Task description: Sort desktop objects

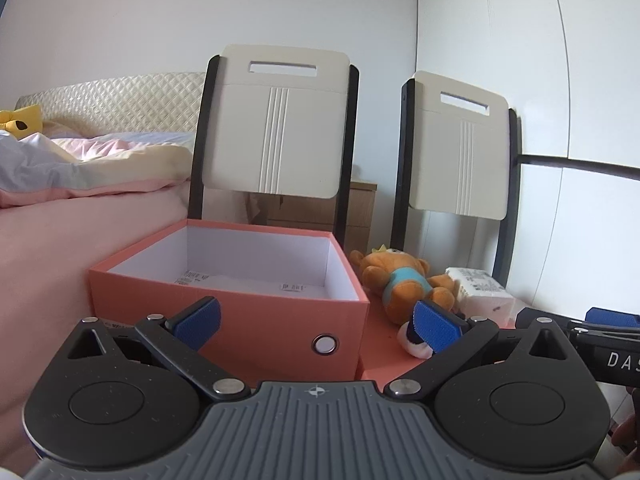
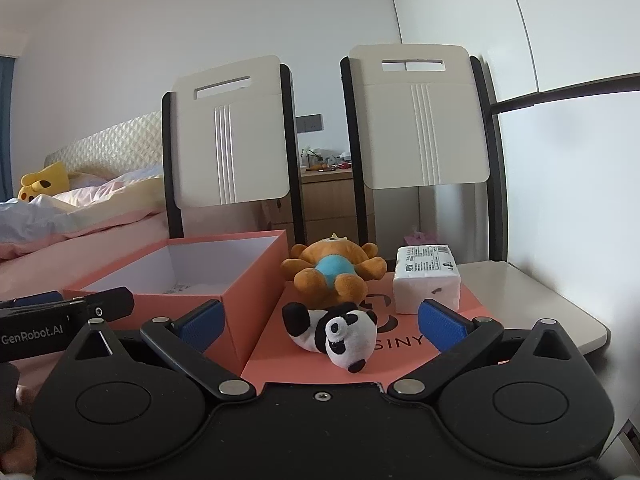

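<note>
Salmon lid (image 2: 404,344) on white table (image 2: 552,304) beside bed (image 2: 100,216).

white table (image 2: 532,296), salmon lid (image 2: 404,360), open box (image 2: 236,312)

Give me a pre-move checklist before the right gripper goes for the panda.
1. Right gripper open: ok, fingers spread wide.
2. Panda free: ok, lying alone on the lid, just clear of the bear.
3. Panda lined up between the fingers: ok.
4. Box open: ok; only labels visible inside, near floor hidden.
5. Left gripper open and empty: ok.
6. Tissue pack clear of the right finger: cannot tell.
</note>
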The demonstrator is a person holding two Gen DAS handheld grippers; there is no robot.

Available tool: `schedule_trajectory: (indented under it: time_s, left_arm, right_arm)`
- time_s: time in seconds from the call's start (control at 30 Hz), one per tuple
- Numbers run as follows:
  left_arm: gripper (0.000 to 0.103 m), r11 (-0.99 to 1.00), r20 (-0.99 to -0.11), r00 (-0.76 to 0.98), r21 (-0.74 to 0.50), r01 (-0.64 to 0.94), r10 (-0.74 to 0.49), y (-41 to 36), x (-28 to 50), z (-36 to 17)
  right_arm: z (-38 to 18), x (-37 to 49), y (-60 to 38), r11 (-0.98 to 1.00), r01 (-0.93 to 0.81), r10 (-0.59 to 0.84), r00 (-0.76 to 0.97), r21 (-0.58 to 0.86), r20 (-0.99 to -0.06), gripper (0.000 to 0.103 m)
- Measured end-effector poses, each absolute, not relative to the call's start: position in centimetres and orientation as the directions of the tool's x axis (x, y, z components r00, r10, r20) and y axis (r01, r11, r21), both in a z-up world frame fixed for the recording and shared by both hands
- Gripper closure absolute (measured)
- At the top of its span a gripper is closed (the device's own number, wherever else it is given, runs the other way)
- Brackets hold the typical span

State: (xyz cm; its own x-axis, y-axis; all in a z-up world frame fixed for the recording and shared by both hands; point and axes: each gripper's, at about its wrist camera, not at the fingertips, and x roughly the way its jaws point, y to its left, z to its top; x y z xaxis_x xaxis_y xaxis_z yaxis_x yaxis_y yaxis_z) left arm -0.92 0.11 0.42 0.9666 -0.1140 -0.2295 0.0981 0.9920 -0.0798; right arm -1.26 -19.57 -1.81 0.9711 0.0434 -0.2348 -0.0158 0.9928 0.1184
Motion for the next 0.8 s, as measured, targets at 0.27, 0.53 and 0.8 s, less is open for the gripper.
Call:
schedule_trajectory:
  time_s: [0.27,0.53,0.8]
  left_arm:
    - [0.000,0.993,-0.250,0.962,-0.063,0.096,-0.109,-1.4,-0.3,-0.1]
    - [0.000,0.982,-0.292,0.938,-0.086,0.168,-0.186,-3.0,0.9,-0.9]
    - [0.000,0.972,-0.295,0.927,-0.122,0.203,-0.230,-5.2,2.6,-1.8]
  right_arm:
    - [-1.7,-1.8,-20.8,0.991,-0.001,0.032,0.974,0.135,-0.226,0.000]
    - [-1.8,-2.1,-22.4,0.988,0.027,0.008,0.974,0.153,-0.226,0.000]
    - [-2.0,-2.3,-24.3,0.984,0.059,-0.018,0.972,0.169,-0.234,0.000]
